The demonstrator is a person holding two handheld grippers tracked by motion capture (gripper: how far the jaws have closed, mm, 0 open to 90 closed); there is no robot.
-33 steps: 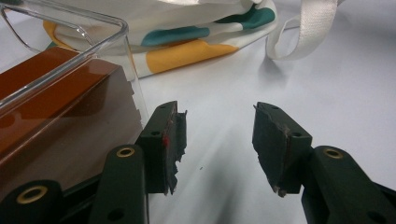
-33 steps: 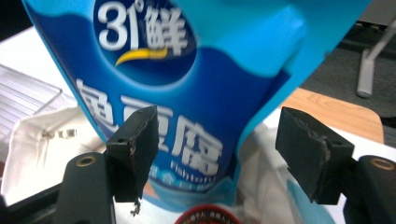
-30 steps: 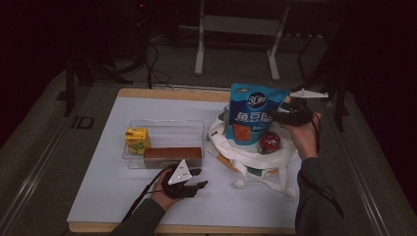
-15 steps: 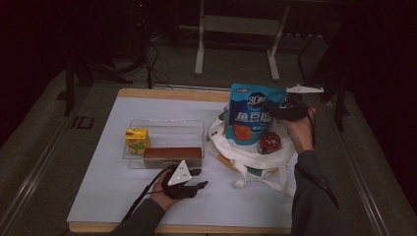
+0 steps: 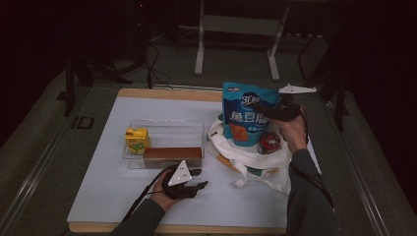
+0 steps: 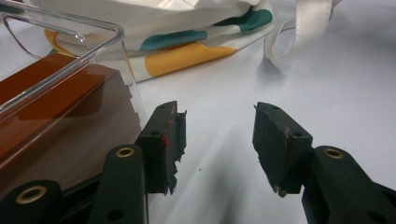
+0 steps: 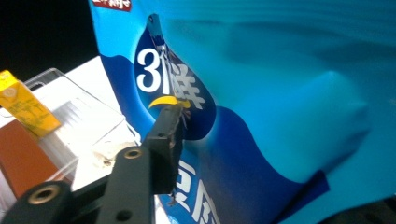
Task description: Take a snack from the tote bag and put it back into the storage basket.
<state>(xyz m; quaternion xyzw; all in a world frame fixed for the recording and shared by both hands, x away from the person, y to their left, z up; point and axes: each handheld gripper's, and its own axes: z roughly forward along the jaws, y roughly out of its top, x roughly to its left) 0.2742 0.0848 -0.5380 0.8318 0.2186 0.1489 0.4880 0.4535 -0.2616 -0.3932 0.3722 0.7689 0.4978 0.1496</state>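
Note:
A blue snack bag [image 5: 246, 118] stands upright in the mouth of a white tote bag [image 5: 246, 164]. My right gripper [image 5: 268, 110] has just been closing on the blue bag's upper right part. In the right gripper view one finger [image 7: 163, 140] presses on the bag's printed front [image 7: 280, 93], and the other finger is hidden behind it. My left gripper [image 5: 199, 179] rests on the white table [image 5: 108, 196] in front of the clear box [image 5: 167, 123]. It is open, with nothing between its pads [image 6: 280, 149].
The clear box holds a yellow juice carton [image 5: 136, 140] and a long brown box [image 5: 172, 155]. A red round item [image 5: 269, 142] lies in the tote bag under my right hand. The tote's strap [image 6: 303, 23] lies on the table ahead of my left gripper.
My right gripper has shifted slightly left onto the blue bag and its jaws have closed on it. The left gripper has stayed where it was.

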